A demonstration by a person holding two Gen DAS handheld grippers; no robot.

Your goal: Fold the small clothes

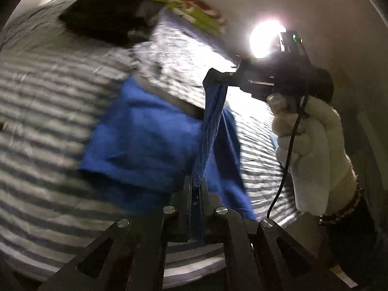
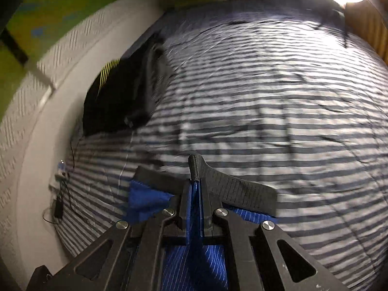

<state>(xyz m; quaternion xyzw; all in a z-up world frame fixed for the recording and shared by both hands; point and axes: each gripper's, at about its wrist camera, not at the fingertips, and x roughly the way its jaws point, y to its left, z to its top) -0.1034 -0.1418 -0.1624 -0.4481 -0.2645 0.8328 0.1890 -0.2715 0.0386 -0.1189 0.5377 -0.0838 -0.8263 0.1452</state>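
A blue garment (image 1: 145, 140) hangs above a striped bedsheet (image 1: 48, 92), lifted by both grippers. My left gripper (image 1: 196, 181) is shut on one edge of the blue cloth, which runs up between its fingers. Up and to the right, a white-gloved hand (image 1: 312, 150) holds my right gripper (image 1: 215, 77), shut on another edge of the garment. In the right wrist view the right gripper (image 2: 196, 169) pinches blue fabric (image 2: 194, 254) with thin pale stripes, and more of it hangs below the jaws. A dark waistband (image 2: 242, 191) crosses behind the fingers.
A black and yellow bag (image 2: 121, 92) lies on the bed near the white wall (image 2: 31, 97). A green patterned pillow (image 1: 191, 7) sits at the far end. A bright lamp (image 1: 266, 38) glares. A cable and charger (image 2: 58, 206) lie by the wall.
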